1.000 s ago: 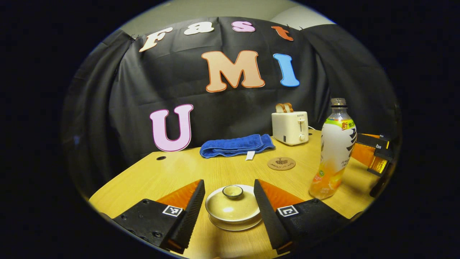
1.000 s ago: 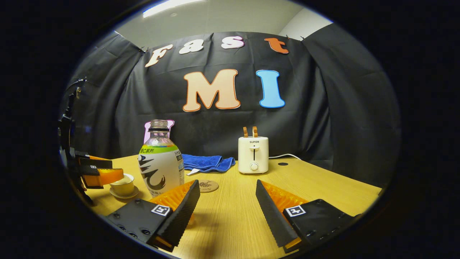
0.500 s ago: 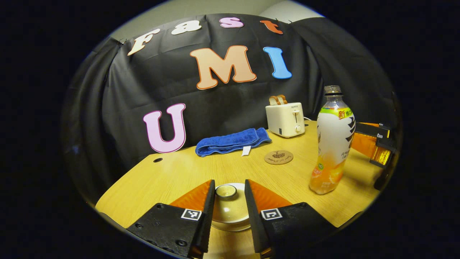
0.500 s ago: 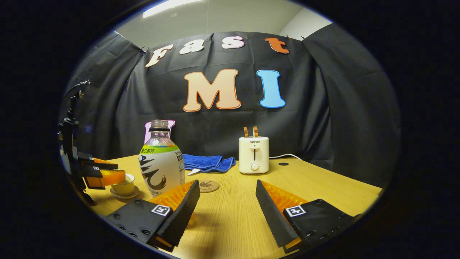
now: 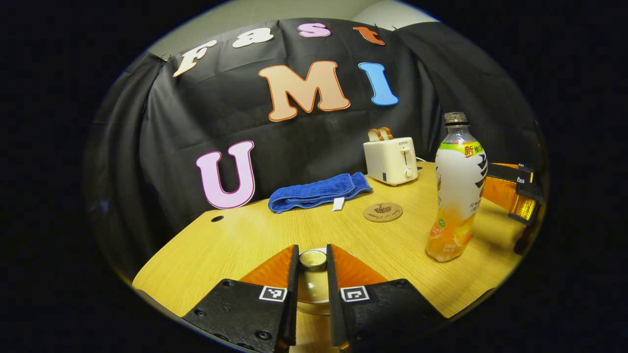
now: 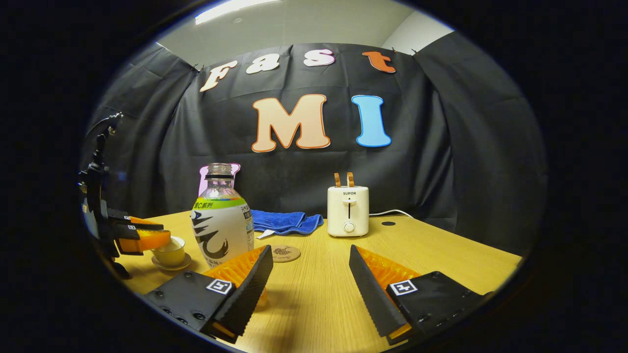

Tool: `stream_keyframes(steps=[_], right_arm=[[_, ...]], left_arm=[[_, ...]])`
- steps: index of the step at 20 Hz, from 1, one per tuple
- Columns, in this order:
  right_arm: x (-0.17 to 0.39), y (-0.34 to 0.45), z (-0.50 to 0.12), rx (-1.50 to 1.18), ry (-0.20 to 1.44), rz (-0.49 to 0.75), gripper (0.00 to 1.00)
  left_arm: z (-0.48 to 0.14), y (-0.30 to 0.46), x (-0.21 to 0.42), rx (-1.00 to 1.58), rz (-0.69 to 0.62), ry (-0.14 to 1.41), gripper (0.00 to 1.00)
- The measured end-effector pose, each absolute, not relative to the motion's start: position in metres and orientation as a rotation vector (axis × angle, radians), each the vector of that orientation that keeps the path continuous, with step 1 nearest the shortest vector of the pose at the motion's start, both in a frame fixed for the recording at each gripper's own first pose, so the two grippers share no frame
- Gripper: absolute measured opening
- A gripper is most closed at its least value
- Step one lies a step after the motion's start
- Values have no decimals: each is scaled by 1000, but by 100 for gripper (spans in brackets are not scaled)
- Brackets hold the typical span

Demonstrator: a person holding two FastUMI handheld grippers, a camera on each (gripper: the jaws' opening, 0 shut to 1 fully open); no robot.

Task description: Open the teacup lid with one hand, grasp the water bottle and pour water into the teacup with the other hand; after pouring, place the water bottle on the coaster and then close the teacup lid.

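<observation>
Left gripper closed in on the lid knob, right gripper held wide

In the left gripper view, the left gripper (image 5: 312,260) points forward and slightly down, its 2 fingers drawn in to a narrow gap with the knob of the teacup lid (image 5: 312,258) between their tips; actual contact on both sides cannot be confirmed. In the right gripper view it shows at the far left edge, level above the cup. The right gripper (image 6: 310,262) sits low over the table (image 6: 441,250), its 2 fingers spread far apart with nothing between them.
</observation>
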State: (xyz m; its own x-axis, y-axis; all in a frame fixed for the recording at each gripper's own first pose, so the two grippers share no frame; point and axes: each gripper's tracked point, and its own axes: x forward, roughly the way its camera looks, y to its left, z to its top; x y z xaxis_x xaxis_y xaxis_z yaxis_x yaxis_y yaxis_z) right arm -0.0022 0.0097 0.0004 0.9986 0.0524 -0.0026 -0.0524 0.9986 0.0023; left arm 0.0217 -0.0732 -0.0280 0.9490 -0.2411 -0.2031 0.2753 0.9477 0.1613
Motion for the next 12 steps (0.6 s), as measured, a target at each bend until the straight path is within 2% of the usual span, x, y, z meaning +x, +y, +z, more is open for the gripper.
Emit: stream_keyframes(steps=[8,12], right_arm=[[-11,18,1,6,4,104,100],[-22,31,1,40,9,174,99]], left_arm=[[-13,-64,24,105,-227,130,23],[2,-50,24,91,-196,92,23]])
